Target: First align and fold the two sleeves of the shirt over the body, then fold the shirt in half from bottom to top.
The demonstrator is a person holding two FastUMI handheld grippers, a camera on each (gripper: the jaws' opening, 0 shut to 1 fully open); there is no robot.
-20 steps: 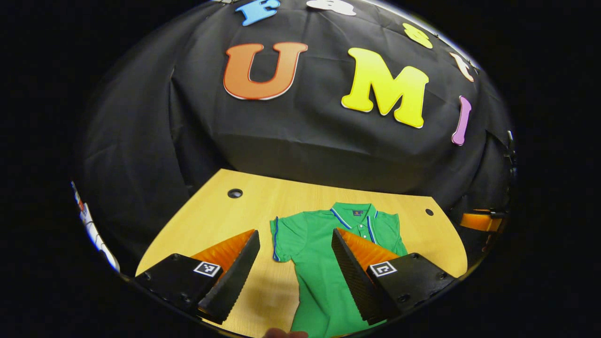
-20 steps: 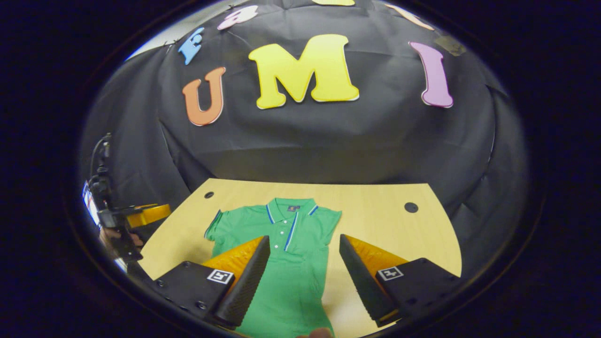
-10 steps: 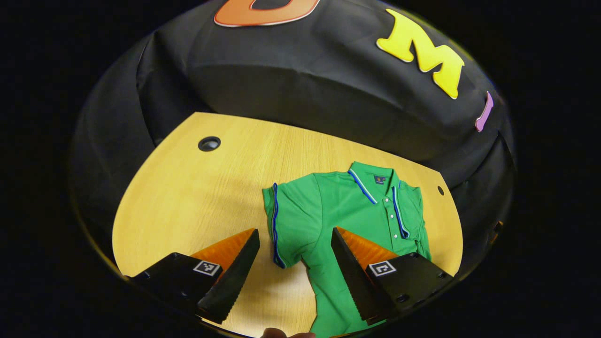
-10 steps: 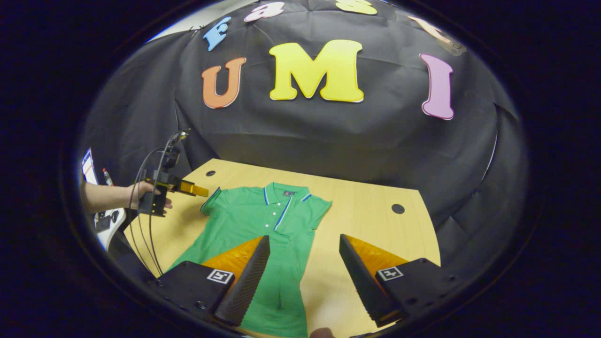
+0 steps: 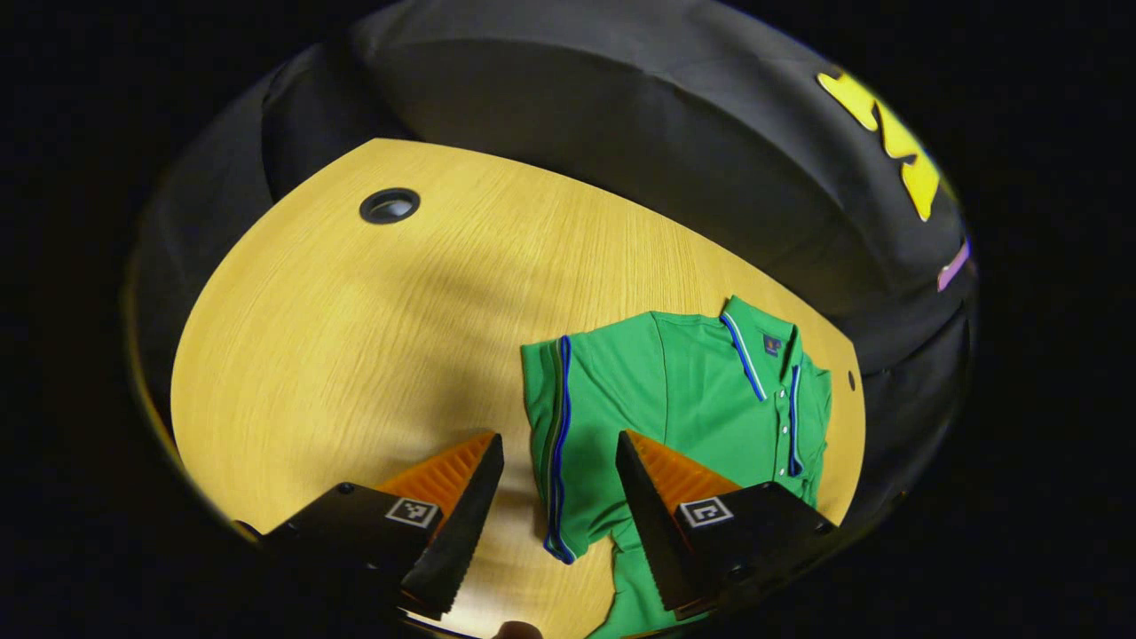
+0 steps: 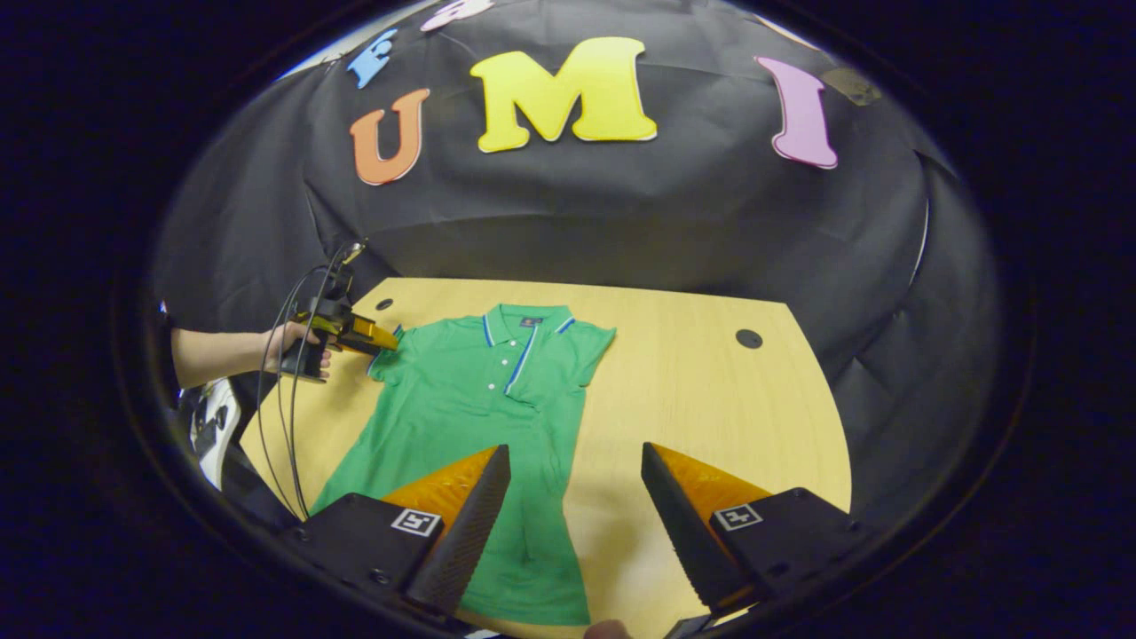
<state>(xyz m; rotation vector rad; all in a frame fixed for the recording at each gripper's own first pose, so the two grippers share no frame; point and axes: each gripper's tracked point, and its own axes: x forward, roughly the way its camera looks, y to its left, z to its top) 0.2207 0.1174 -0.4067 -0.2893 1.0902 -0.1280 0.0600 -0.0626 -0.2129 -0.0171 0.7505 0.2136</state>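
Left gripper [image 5: 555,497] hovers low, fingers apart astride the shirt's [image 6: 479,399] left sleeve [image 5: 559,444]; right gripper [image 6: 575,506] hangs higher over the worktop [image 6: 692,373], fingers spread.

In the right gripper view the right tongs [image 6: 575,524] hang over the wooden desk [image 6: 710,399] with their two fingers spread wide and nothing between them. A green polo shirt [image 6: 470,417] lies flat on the desk ahead of them, collar at the far end, hem nearest the tongs; its lower body runs under and past their left finger [image 6: 461,532], while the right finger [image 6: 688,524] is over bare wood. Farther off, to the left of the shirt, a hand [image 6: 288,346] holds the left tongs [image 6: 377,342], whose tips are at the edge of the shirt's sleeve [image 6: 390,355]; whether they touch it cannot be told. Cables [image 6: 284,399] trail down from that hand.
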